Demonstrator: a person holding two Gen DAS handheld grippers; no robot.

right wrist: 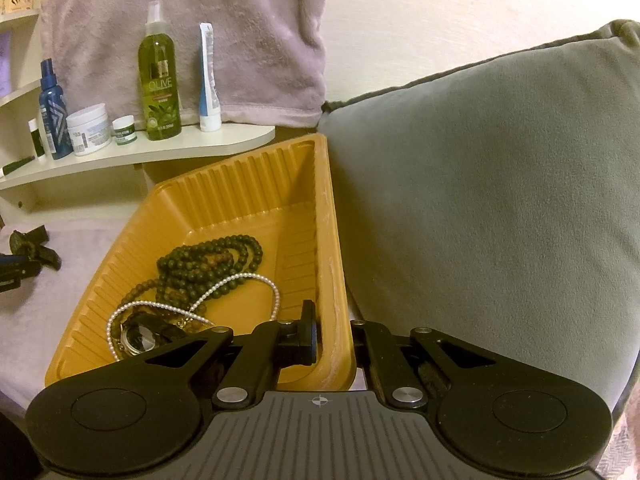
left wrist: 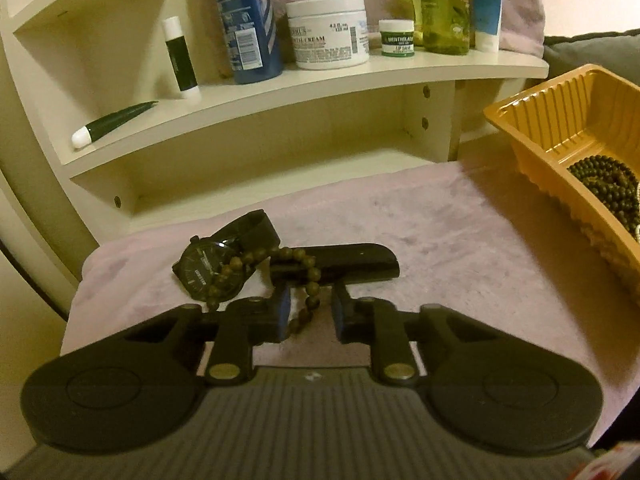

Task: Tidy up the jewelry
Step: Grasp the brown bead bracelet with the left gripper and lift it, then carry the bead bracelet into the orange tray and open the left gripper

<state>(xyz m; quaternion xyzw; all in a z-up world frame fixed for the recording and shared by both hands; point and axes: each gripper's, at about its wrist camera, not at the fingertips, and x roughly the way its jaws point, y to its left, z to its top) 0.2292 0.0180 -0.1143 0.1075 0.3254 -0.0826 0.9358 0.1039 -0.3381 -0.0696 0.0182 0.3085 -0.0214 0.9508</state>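
The left gripper [left wrist: 310, 312] is spread apart over a brown bead bracelet [left wrist: 296, 276], which lies on the pink towel [left wrist: 420, 220] draped across a black watch [left wrist: 208, 270]; the right gripper [right wrist: 334, 340] is clamped on the orange tray [right wrist: 332, 280] wall; inside lie dark bead strands [right wrist: 208, 264] and a pearl necklace [right wrist: 236, 284].

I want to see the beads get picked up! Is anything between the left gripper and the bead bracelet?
Nothing visible. The left gripper is open, and the bracelet already hangs down between its fingers. The bracelet's far end drapes over the watch, so the two might drag together.
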